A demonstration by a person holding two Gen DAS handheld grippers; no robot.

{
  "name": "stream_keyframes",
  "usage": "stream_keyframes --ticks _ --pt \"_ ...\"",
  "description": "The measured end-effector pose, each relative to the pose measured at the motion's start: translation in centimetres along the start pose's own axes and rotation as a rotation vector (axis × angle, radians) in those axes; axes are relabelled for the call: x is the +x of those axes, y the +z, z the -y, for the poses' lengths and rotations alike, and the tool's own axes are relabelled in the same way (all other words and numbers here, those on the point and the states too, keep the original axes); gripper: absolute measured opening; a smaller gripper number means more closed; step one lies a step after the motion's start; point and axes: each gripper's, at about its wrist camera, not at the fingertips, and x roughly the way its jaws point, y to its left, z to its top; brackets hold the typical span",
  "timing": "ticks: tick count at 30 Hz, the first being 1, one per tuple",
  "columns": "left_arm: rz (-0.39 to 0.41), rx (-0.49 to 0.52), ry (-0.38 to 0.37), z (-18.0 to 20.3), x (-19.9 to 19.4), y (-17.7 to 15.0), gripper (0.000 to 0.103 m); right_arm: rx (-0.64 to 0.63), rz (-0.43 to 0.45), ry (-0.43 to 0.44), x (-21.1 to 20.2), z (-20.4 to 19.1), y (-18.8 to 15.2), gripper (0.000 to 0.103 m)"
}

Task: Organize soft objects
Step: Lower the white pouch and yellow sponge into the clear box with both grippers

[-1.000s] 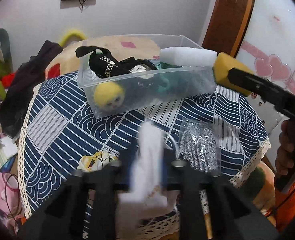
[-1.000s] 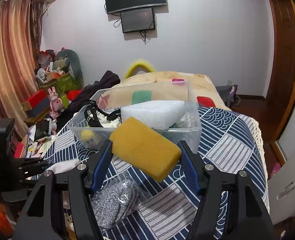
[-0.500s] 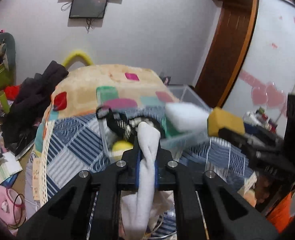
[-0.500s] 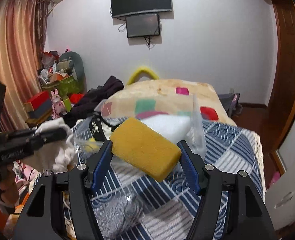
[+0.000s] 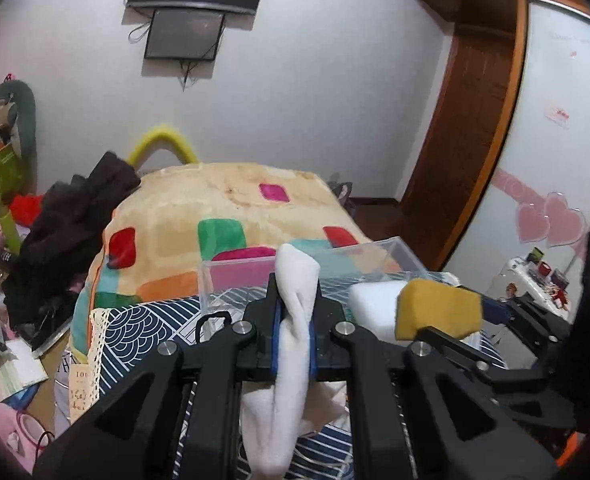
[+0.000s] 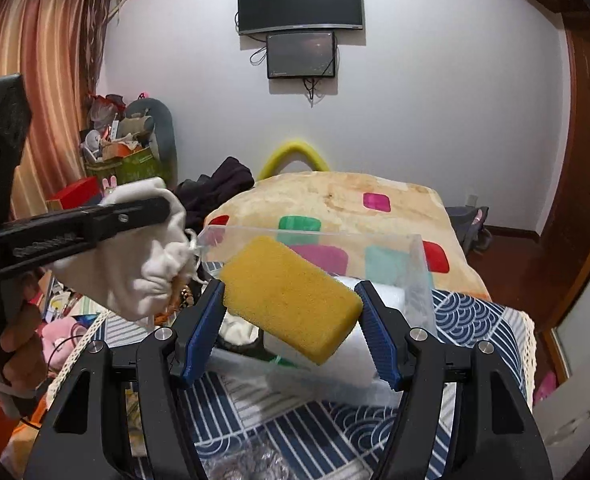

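Left gripper [image 5: 295,316]: I've got it clamped on the white pouch [image 5: 291,344], raised beside the clear bin [image 6: 411,264].
Right gripper [image 6: 291,320]: squeezing the yellow sponge [image 6: 291,300] above the bin.
Progress: both unplaced.

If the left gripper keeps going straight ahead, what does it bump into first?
Probably the far wall of the clear bin, just ahead of the left gripper holding the white pouch; depth is hard to judge.
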Motion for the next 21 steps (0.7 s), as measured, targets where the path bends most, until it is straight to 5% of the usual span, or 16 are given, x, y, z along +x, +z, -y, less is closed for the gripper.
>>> stream_keyframes --ticks 10,16,21 --pt "-0.159 -0.036 0.027 -2.1 7.3 -2.6 0.009 -0.058 -0.077 0.002 3.9 -0.9 0.3 0.064" --pt "-0.176 -0.026 0.030 -2.3 7.6 -3.3 0.011 -0.064 -0.141 0.030 5.6 -1.0 -0.6 0.064" --pt "-0.156 -0.008 0.031 -2.1 6.3 -3.1 0.022 -0.047 -0.162 0.030 5.7 -0.5 -0.8 0.066"
